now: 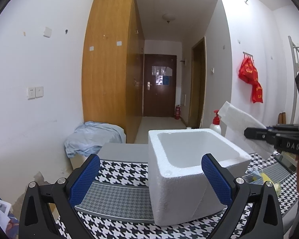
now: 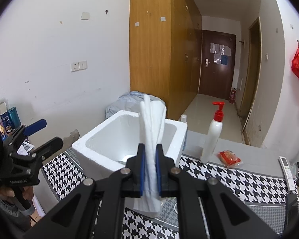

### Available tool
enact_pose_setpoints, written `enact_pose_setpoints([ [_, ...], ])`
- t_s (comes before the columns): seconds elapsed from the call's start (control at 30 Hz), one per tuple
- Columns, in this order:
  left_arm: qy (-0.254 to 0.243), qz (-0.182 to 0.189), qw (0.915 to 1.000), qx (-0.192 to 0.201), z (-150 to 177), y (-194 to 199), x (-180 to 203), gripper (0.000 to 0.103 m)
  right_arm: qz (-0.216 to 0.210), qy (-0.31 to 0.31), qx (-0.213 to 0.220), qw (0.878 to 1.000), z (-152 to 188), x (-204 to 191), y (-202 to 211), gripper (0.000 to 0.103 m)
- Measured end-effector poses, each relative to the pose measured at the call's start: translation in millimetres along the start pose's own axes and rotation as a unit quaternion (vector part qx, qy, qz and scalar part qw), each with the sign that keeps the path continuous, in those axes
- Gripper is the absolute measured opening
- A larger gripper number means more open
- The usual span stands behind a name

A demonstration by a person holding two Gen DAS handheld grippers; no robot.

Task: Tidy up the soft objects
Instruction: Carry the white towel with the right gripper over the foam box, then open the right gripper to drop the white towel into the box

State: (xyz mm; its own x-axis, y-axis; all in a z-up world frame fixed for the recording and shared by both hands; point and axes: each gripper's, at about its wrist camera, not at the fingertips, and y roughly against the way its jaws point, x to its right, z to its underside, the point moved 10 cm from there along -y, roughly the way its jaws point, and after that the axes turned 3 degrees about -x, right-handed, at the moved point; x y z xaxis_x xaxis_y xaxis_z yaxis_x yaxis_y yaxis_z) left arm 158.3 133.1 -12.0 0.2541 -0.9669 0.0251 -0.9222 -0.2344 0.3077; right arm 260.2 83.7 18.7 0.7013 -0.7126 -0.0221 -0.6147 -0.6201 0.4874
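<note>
The left tongs (image 1: pixel 150 176) are held wide open and empty before the foam box (image 1: pixel 189 171) on the houndstooth-covered desk (image 1: pixel 117 189). A folded white foam sheet (image 2: pixel 151 139) is clamped upright by the right tongs (image 2: pixel 150 166), just above the box.

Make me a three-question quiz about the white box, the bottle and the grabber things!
1. Where is the white pump bottle with the red top?
A. inside the box
B. on the table, right of the white foam box
C. on the floor

2. What colour are the gripper pads?
A. blue
B. green
C. yellow

3. The right hand-held gripper is
A. wide open
B. shut on nothing
C. shut on a folded white foam sheet

Answers: B, it stands beside the box; A, blue pads show on both; C, the sheet is pinched between the pads.
</note>
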Motion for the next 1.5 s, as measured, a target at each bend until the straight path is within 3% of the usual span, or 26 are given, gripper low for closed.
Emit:
enact_pose_setpoints([
  [0.47, 0.006, -0.013, 0.9999, -0.002, 7, -1, -14, 0.102, -0.007, 0.023, -0.01, 1.0, -12, -11, -17, 0.013],
  [1.37, 0.027, -0.029, 0.9991, -0.016, 20, 4, -30, 0.102, -0.04, 0.007, -0.067, 0.997, -16, -15, -70, 0.013],
  [1.5, 0.026, -0.031, 0.999, -0.018, 20, 5, -31, 0.102, -0.05, 0.001, -0.076, 0.996, -14, -17, -78, 0.039],
])
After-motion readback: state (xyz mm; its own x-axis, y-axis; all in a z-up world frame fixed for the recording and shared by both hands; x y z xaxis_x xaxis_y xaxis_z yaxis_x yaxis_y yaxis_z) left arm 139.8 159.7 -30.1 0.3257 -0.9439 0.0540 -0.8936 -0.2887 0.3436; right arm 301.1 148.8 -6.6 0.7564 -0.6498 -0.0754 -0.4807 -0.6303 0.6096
